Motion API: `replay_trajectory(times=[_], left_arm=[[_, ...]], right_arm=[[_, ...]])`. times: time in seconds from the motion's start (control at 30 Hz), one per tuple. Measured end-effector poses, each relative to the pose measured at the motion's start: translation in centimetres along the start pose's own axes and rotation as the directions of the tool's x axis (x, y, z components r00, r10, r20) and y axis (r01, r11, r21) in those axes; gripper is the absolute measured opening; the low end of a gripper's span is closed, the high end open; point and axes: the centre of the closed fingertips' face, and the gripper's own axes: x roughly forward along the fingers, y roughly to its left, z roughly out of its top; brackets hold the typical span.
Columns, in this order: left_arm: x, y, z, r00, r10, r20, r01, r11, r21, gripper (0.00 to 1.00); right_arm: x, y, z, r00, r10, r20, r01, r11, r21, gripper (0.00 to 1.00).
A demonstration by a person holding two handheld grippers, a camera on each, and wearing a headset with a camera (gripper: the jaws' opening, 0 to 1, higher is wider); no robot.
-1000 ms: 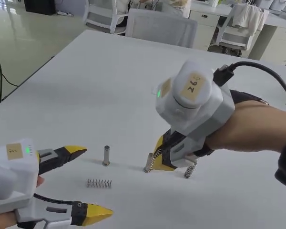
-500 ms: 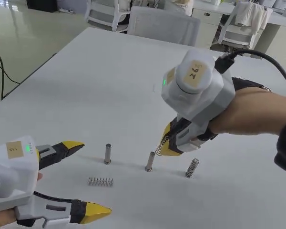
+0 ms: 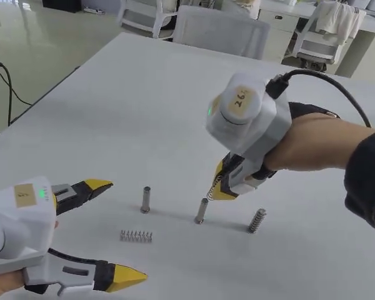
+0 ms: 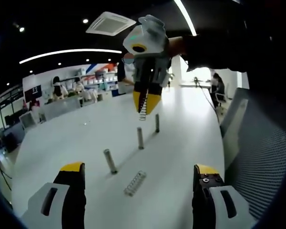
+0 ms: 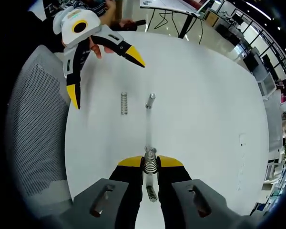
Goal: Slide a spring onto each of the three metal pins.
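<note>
The held spring (image 3: 213, 185) is pinched between the yellow tips of the right gripper (image 3: 224, 187). It hangs at a bit of a slant, with its lower end just above the top of the middle pin (image 3: 202, 211). It's close, but from the head view it isn't over the pin yet. The right gripper view shows those jaws squeezed narrow onto the coil.

The three pins stand in a row on the white table (image 3: 144, 100). The right pin (image 3: 260, 212) already has a fitted spring (image 3: 256, 222) around it, reaching down to the tabletop and leaning slightly. The left pin (image 3: 145, 200) is bare and upright.

A loose spring (image 3: 136, 235) lies flat on the table, just on the person's side of the left pin. The left gripper (image 3: 125, 229) sits low at the near-left corner with its jaws spread wide and nothing in them. In the left gripper view, the loose spring lies on the table ahead, between the two tips.

A black cable (image 3: 325, 78) loops off the back of the right gripper, and a grey chair (image 3: 219, 31) is parked at the far edge of the table.
</note>
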Motion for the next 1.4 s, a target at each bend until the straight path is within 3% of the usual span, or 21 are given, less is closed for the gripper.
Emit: replay_trajectory(times=[0.53, 1.4], left_arm=[[0.1, 0.1, -0.3, 0.9999, -0.003, -0.010, 0.003, 1.000, 0.028, 0.90], [0.3, 0.2, -0.6, 0.9999, -0.011, -0.007, 0.011, 1.000, 0.021, 0.87]], right_arm=[[1.6, -0.6, -0.3, 0.9995, 0.022, -0.023, -0.023, 1.000, -0.004, 0.08], [4.1, -0.3, -0.7, 0.9955, 0.070, -0.064, -0.069, 0.998, 0.011, 0.08]])
